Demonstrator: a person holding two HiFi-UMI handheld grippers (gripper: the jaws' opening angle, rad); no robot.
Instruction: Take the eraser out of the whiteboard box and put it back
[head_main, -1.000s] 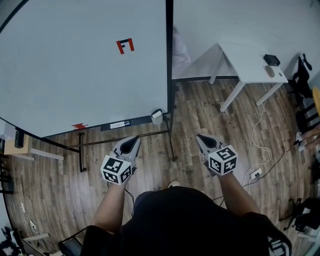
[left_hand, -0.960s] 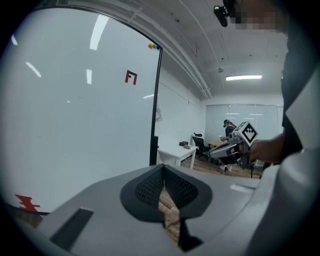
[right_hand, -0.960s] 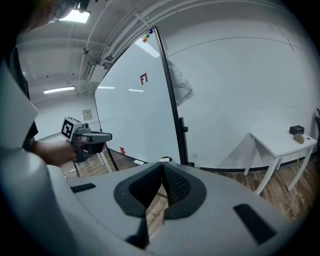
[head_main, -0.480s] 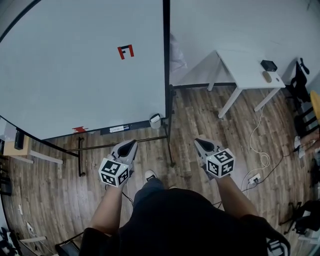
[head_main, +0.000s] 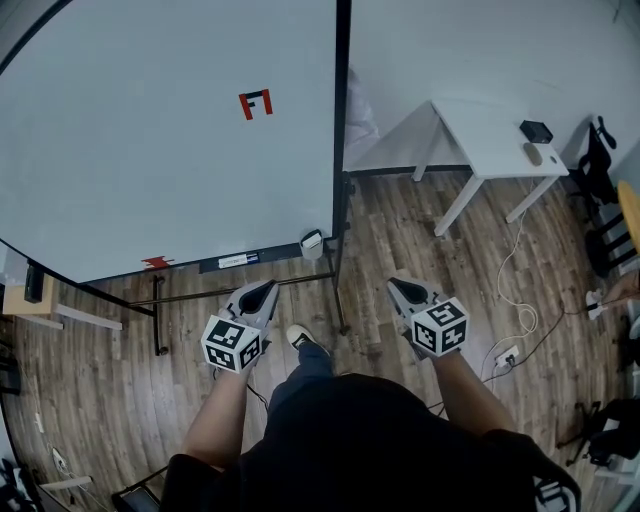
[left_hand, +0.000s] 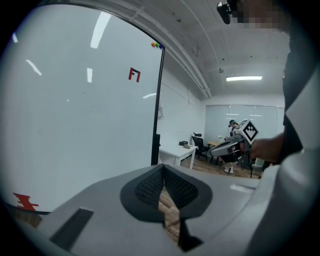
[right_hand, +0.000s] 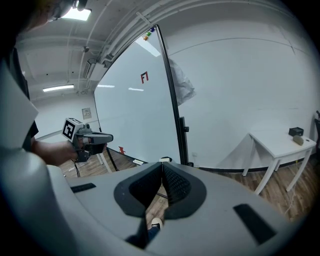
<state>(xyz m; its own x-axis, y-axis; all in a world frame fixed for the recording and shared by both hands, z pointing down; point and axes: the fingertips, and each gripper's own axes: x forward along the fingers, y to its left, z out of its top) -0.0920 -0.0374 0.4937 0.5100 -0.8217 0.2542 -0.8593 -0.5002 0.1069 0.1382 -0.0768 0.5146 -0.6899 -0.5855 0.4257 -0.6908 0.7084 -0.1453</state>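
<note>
The head view looks steeply down from above the person, with the whiteboard (head_main: 170, 130) at 11 o'clock. Both gripper views look almost level along their jaws and share that whiteboard, well apart from it.

Whiteboard (head_main: 150, 150) runs off top & left edges of head view. Whiteboard box (head_main: 313, 241) at its tray's right end is too small for us to see inside, so we can't tell if the eraser's there. Dark item (head_main: 537, 131) & pale item (head_main: 533, 152) on far-right table (head_main: 480, 118): too small to ID. Chair (head_main: 598, 150) at right edge cut off.
</note>
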